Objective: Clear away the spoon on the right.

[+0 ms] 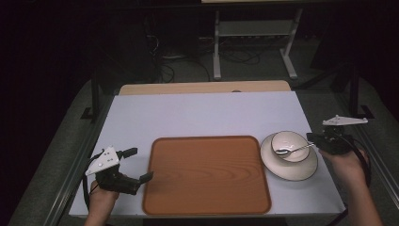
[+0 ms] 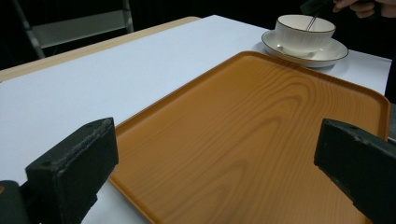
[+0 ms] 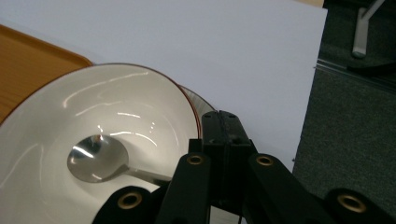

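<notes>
1. The spoon (image 1: 292,149) is lying with its head inside the bowl (image 1: 288,142), which is sitting on the saucer (image 1: 289,165) just right of the tray (image 1: 207,175).
2. The right gripper (image 1: 314,139) is clenching the spoon's handle over the bowl's rim.
3. Judging by this, the spoon is being set in or lifted out; next it needs a steady lift or release.
4. The left gripper (image 1: 141,165) is hovering released beside the tray's left edge.

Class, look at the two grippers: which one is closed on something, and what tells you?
The right gripper: its jaws pinch the metal spoon resting in the white bowl. The left gripper is open beside the wooden tray.
</notes>
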Available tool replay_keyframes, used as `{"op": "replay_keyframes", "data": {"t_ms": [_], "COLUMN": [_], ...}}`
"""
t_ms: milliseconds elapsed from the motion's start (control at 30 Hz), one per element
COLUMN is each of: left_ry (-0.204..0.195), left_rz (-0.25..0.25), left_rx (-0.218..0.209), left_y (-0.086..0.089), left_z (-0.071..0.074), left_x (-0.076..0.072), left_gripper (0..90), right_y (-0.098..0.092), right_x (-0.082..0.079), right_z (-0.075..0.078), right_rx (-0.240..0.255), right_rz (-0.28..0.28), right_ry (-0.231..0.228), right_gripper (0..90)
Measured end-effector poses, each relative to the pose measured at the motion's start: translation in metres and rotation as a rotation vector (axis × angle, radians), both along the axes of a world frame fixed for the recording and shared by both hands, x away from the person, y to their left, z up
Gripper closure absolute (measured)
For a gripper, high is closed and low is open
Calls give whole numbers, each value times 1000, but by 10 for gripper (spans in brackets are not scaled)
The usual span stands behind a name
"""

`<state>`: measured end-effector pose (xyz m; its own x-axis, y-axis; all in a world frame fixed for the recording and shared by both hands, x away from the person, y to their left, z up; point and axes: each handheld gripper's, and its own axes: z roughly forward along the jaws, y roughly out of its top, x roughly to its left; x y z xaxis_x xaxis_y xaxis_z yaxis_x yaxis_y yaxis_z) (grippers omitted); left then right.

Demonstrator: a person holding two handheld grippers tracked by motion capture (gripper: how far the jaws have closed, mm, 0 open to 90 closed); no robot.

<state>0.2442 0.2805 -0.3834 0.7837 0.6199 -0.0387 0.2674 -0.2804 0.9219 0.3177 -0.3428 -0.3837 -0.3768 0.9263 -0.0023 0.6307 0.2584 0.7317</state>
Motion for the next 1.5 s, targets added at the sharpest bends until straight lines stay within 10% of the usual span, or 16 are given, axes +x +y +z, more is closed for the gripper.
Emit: {"op": "replay_keyframes", "data": {"t_ms": [267,833,1233,1500], "left_ry": [1,-2,0,-1], "left_rz": [3,-5,-6,-5], "left_rx": [-5,-1,-4,2], "left_y": [1,-1,-1,-1], "left_z": [0,0,0,0], "left_x": [0,1,1,1], "left_gripper": [0,0,0,0], "right_y": [15,8,-3,-14], "right_x": [-14,-58,-51,-42], "right_z": [22,14,-5,-10], "right_rx": [59,73,69,155], "right_rz": [-2,-43,-88,-102], "right_ry": [-103,-75,5,-21], "right_gripper": [580,552,556,538]}}
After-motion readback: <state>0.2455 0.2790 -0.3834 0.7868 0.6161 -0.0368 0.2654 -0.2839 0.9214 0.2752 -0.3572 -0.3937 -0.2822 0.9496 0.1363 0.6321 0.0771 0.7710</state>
